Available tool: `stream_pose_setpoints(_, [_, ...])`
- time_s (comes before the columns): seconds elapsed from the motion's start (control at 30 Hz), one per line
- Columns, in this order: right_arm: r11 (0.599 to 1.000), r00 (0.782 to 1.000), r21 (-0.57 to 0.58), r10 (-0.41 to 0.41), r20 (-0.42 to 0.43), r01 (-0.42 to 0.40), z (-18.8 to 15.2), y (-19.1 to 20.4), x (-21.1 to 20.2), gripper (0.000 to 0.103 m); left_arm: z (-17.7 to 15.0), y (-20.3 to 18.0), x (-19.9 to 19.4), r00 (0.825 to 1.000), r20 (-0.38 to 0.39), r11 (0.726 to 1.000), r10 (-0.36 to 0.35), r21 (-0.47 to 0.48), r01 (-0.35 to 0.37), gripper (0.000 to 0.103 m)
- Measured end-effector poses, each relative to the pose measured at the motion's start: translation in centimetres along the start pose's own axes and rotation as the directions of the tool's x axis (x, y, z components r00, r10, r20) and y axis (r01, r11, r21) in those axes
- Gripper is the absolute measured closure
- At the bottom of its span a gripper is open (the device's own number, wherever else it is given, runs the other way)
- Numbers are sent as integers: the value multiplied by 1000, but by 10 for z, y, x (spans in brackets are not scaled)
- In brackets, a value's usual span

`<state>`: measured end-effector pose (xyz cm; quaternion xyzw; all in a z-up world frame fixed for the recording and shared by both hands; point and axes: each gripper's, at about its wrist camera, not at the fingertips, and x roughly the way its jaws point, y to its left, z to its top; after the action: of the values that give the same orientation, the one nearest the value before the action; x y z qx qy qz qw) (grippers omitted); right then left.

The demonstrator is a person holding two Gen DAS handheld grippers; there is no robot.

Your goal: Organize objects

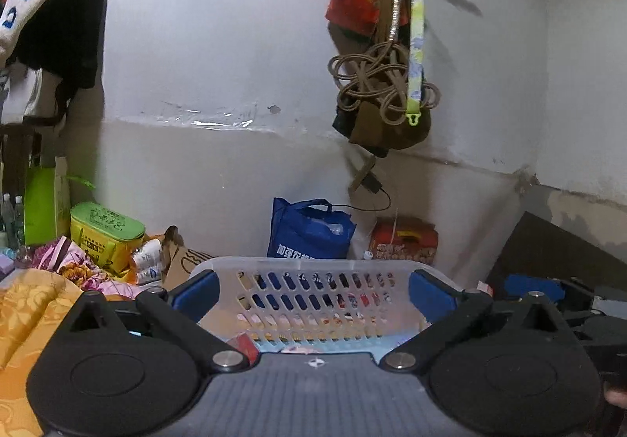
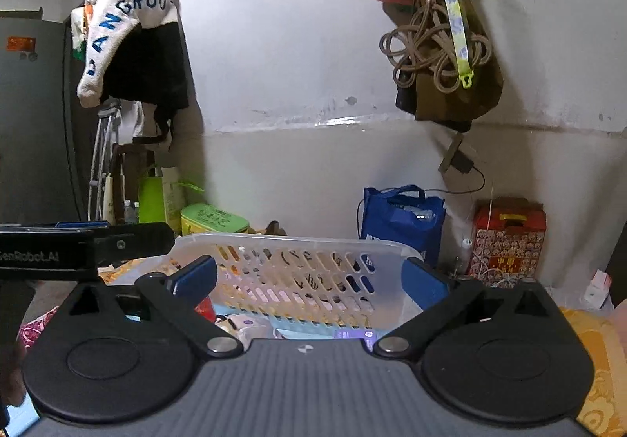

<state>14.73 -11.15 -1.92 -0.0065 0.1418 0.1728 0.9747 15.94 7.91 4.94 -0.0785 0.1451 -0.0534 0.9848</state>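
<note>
A translucent white plastic basket (image 1: 313, 268) with slotted walls sits straight ahead; it also shows in the right wrist view (image 2: 298, 245). Small packets and boxes lie in its bottom, mostly hidden by the gripper bodies. My left gripper (image 1: 313, 290) is open and empty, its blue pads (image 1: 198, 290) wide apart just before the basket's near side. My right gripper (image 2: 309, 280) is open and empty, at the basket's near edge. The left gripper's black body (image 2: 78, 245) shows at the left of the right wrist view.
Yellow floral bedding (image 1: 27, 311) lies at the left. Against the white wall stand a blue tote bag (image 1: 309, 229), a red gift box (image 1: 403, 241), a green tin (image 1: 106, 229) and a green paper bag (image 1: 43, 206). Bags and coiled rope (image 1: 376, 84) hang above. Clothes (image 2: 133, 37) hang left.
</note>
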Motion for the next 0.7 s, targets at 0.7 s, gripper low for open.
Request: stream_pose_setpoints(0.7, [989,988,-47,-142,-67,139,2,11,-42,0,-22,-15,-47,991,-110,996,79,39,-76,0])
